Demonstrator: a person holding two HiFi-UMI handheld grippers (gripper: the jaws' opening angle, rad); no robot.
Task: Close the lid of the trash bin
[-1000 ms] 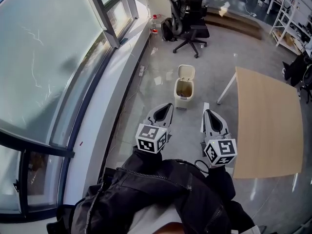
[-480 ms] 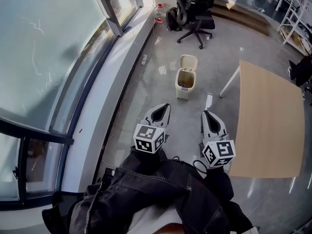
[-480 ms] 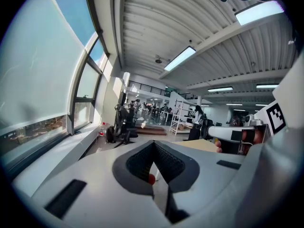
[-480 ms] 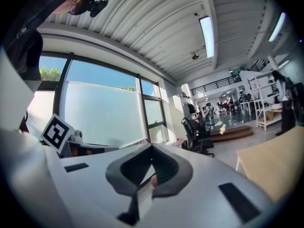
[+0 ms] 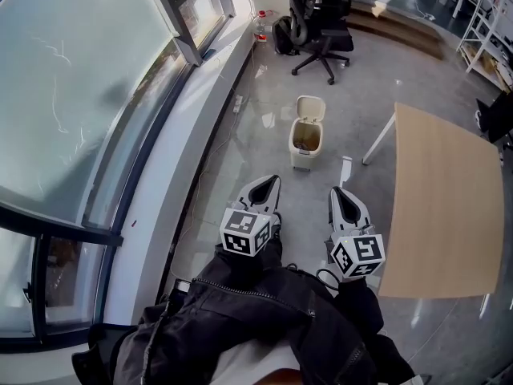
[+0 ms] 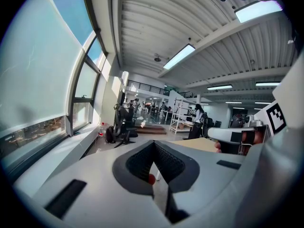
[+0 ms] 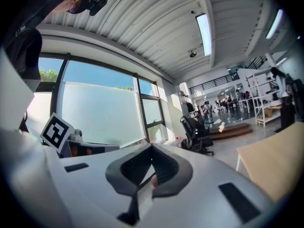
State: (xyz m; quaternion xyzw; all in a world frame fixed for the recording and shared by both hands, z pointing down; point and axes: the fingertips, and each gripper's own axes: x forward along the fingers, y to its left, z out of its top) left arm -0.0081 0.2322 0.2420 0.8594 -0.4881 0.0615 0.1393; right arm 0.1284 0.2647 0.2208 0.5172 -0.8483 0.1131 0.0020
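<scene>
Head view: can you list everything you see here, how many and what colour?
bin: one, cream, on the floor ahead, its lid up
chair: one, black, beyond the bin
table: one, light wood, right
windows: several panes, bluish, left
bottle: one, clear with a red top, by the window near the chair
shelves: white, far right
jacket: one, black, bottom
left gripper: one, grey, shut, empty
right gripper: one, grey, shut, empty
</scene>
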